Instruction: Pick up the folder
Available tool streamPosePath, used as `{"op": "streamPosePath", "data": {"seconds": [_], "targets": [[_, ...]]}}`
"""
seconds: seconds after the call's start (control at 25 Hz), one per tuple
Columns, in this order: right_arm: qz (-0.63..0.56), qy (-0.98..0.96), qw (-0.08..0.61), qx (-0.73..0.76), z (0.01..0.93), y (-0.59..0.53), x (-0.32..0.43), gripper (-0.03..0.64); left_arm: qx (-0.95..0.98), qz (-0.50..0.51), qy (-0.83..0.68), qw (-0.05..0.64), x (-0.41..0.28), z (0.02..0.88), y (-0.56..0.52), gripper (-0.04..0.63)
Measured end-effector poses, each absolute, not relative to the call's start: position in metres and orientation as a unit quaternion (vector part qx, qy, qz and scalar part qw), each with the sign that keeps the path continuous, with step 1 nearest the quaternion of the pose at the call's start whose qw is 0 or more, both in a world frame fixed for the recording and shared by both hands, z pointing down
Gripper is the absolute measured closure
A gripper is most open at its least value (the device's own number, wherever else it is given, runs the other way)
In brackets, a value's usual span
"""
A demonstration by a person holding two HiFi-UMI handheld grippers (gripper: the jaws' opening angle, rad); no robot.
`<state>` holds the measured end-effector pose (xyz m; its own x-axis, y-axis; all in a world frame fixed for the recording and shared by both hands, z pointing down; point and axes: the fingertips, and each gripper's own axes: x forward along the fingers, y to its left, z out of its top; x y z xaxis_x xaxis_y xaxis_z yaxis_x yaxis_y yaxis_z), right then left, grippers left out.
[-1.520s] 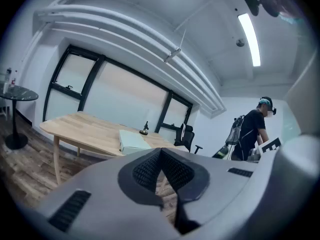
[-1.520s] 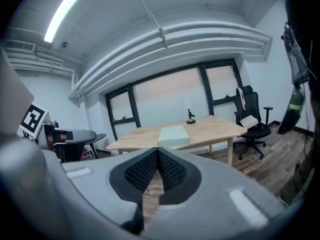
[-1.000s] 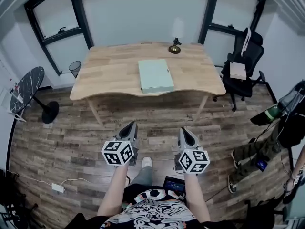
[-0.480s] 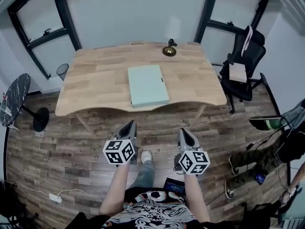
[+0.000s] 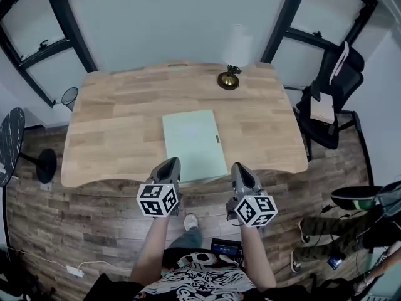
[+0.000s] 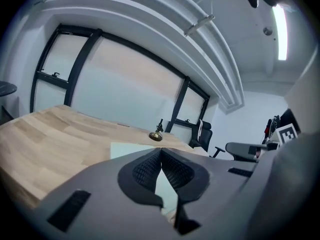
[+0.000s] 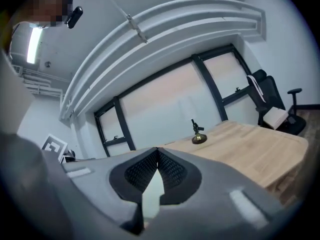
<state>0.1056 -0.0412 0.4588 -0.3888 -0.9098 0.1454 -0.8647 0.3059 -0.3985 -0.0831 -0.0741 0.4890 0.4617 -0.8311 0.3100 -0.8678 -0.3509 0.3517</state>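
Pale green folder, wooden table

In the head view the left gripper covers the folder's near left corner. In both gripper views the closed jaws hide most of the folder, leaving only pale slivers. The brass thing is too small to name. The side table is cut off at the left edge, and a person's legs at the right.
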Motion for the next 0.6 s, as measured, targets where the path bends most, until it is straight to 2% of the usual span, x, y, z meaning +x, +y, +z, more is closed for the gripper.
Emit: {"op": "streamPosePath", "data": {"seconds": [0.16, 0.6], "targets": [[-0.192, 0.823, 0.068, -0.530, 0.453, -0.077, 0.093, 0.612, 0.814, 0.046, -0.524, 0.247, -0.094, 0.503, -0.116, 0.588], [-0.227, 0.803, 0.044, -0.549, 0.479, -0.110, 0.110, 0.612, 0.806, 0.042, -0.527, 0.266, -0.098, 0.516, -0.151, 0.588]]}}
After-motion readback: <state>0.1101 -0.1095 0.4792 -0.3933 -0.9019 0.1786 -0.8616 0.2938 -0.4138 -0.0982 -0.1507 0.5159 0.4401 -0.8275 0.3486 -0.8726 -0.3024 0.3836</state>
